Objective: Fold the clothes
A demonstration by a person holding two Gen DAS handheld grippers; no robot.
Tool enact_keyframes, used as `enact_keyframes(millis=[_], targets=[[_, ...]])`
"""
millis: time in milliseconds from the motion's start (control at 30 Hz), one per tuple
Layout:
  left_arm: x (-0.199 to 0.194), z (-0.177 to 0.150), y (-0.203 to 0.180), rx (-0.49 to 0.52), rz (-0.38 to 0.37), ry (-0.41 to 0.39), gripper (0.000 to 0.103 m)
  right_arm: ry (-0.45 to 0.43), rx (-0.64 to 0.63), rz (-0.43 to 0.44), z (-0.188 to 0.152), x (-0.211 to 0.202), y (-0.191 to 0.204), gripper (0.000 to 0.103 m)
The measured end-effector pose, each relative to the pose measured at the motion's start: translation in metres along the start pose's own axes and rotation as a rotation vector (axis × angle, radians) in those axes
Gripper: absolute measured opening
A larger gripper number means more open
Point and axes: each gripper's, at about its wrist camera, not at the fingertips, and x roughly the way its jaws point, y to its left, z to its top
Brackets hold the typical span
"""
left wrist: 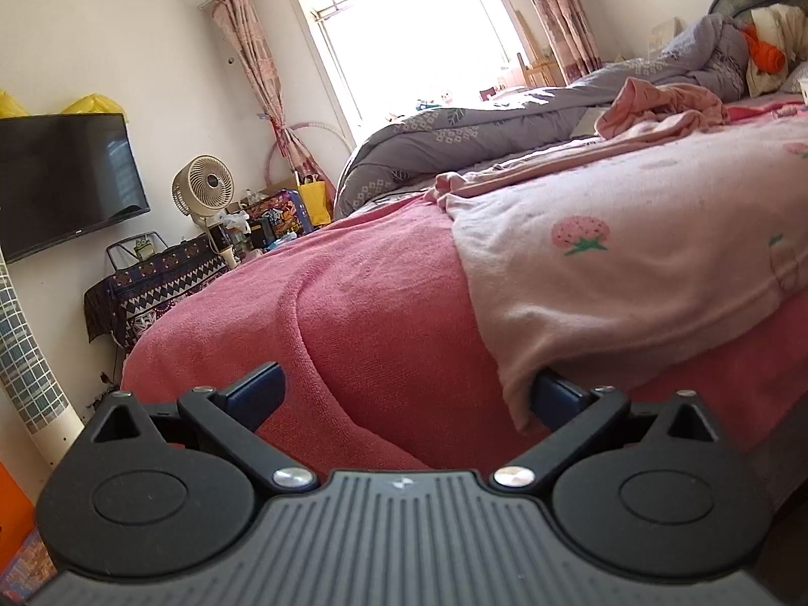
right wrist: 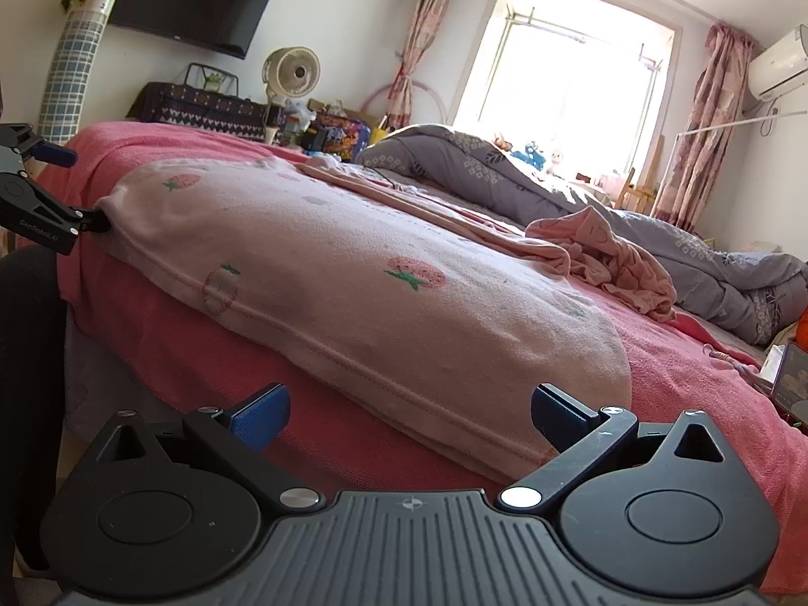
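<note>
Left claw: black linkage arms, blue finger pads, silver screws, grey ribbed housing with small compass mark. Right claw: identical build. White lettering on left claw's arm in right view

Strawberry garment hides the left tongs' right fingertip

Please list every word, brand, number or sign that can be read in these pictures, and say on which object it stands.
"GenRoboAI": on the arm of the left gripper, seen from the right wrist; the last letters are uncertain.
TV: a small mark on its lower frame, too small to read.
Colourful box by the fan: print too blurred to read.
</note>
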Motion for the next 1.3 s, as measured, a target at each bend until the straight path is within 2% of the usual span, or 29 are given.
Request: enact_keyframes(millis=[100, 167, 267, 400, 567, 700, 933, 1300], targets=[[-0.002, 0.001, 0.010, -0.066, -0.012, -0.003, 0.102, -0.033, 0.009, 0.014, 0.005, 0.000, 0.004, 0.103], [-0.005, 0.004, 0.016, -0.091, -0.016, -0.012, 0.102, -0.091, -0.013, 0.040, 0.013, 0.003, 0.016, 0.103], [-0.011, 0.010, 0.021, -0.098, -0.019, -0.034, 0.102, -0.208, -0.119, 0.087, 0.028, 0.012, 0.049, 0.103], [-0.021, 0.018, 0.029, -0.114, -0.039, -0.061, 0.102, -0.319, -0.248, 0.158, 0.046, 0.031, 0.101, 0.103], [-0.030, 0.020, 0.038, -0.129, -0.064, -0.067, 0.103, -0.386, -0.277, 0.186, 0.056, 0.048, 0.145, 0.103], [-0.030, 0.021, 0.038, -0.122, -0.068, -0.066, 0.103, -0.413, -0.244, 0.159, 0.062, 0.052, 0.153, 0.103], [-0.031, 0.021, 0.038, -0.134, -0.068, -0.069, 0.103, -0.397, -0.142, 0.076, 0.057, 0.053, 0.132, 0.103], [-0.037, 0.026, 0.041, -0.151, -0.053, -0.091, 0.103, -0.339, -0.188, -0.200, 0.023, 0.055, 0.090, 0.103]])
